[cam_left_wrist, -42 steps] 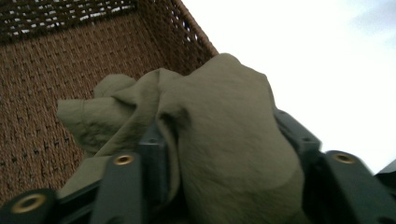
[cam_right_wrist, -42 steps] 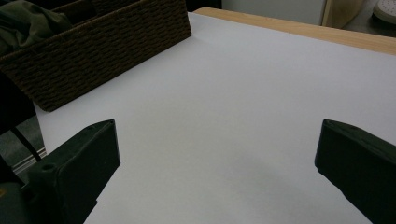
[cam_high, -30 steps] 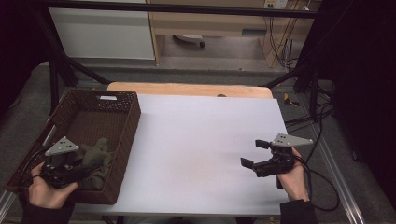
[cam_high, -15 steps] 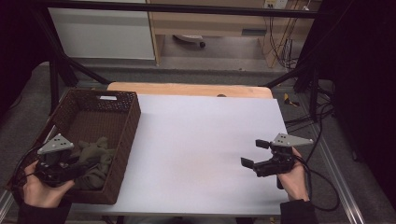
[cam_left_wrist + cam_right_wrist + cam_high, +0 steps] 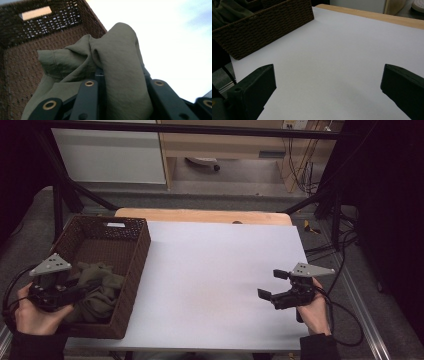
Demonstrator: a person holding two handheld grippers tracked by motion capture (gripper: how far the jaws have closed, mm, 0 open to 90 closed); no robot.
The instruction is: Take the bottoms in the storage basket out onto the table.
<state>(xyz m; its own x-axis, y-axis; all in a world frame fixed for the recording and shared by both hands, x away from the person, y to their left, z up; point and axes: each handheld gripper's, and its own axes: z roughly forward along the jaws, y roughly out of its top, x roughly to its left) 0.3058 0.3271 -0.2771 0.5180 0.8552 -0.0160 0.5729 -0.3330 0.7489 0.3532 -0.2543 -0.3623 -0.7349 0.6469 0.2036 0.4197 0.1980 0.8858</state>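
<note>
— White surface (image 5: 215, 280) under the high view, wooden edge at the far side, dark floor and cables around?

— Yes. Brown wicker basket (image 5: 135, 265) on the near left part, with an olive-green cloth (image 5: 100, 290) bunched inside at the near end.

— And the left gripper (image 5: 82, 287)?

— Over the basket's near end, held in the left hand (image 5: 35, 312), tips in among the cloth. Right gripper (image 5: 272, 285) low over the near right part of the surface, well apart from the basket, in the right hand (image 5: 315, 312), jaws spread wide with nothing between.

— Left gripper view?

— Jaws clamped on a thick fold of the olive-green cloth (image 5: 120, 65), which rises between them and drapes over both. Basket wall (image 5: 37, 30) behind, the rest of the cloth hanging down into it. Just been closing that last bit, fabric caught between.

— Right gripper view?

— Two black jaws standing far apart over bare white surface (image 5: 332, 62). Basket (image 5: 267, 27) at upper left, a bit of the cloth (image 5: 227, 11) above its rim.
</note>
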